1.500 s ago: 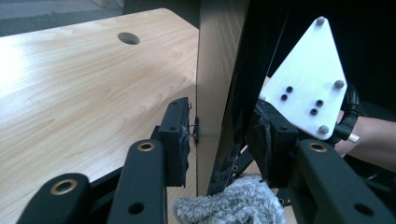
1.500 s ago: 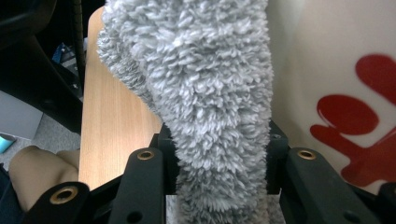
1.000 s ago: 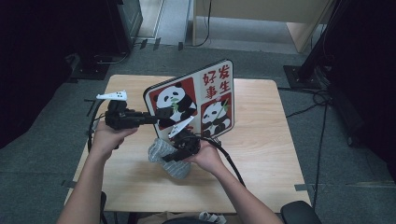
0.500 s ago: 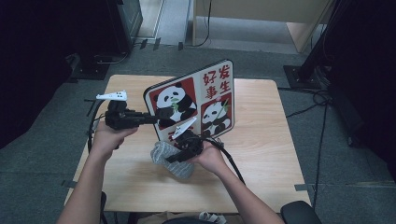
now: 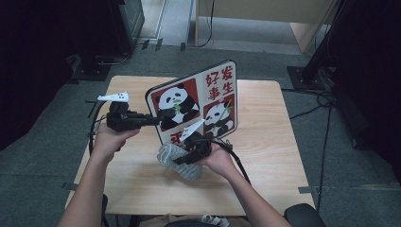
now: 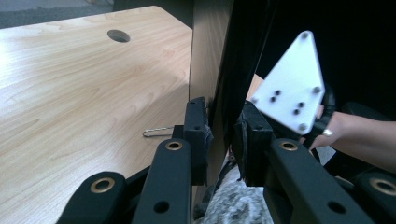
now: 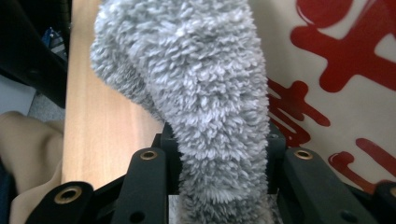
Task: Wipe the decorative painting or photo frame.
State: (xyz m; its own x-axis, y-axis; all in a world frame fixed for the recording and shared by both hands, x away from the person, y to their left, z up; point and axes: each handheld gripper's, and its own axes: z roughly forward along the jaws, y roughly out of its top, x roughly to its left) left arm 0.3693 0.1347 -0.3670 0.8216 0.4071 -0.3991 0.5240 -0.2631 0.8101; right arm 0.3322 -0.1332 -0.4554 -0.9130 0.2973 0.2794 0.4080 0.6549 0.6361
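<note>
The board, printed with pandas and red characters, stands tilted on its lower edge near the middle of the table, its picture side facing the person. The left gripper reaches level from the left and its jaws are clamped on the board's left edge; in the left gripper view the pads press either side of the board's thin edge. A grey fluffy cloth lies against the board's lower front, just above the tabletop. The right gripper has its jaws clamped on the cloth, after closing a little further within the last second; in the right gripper view the cloth bulges up between the jaws, with the red print right behind it. A paperclip lies on the table behind the board, beyond it a round hole in the tabletop
</note>
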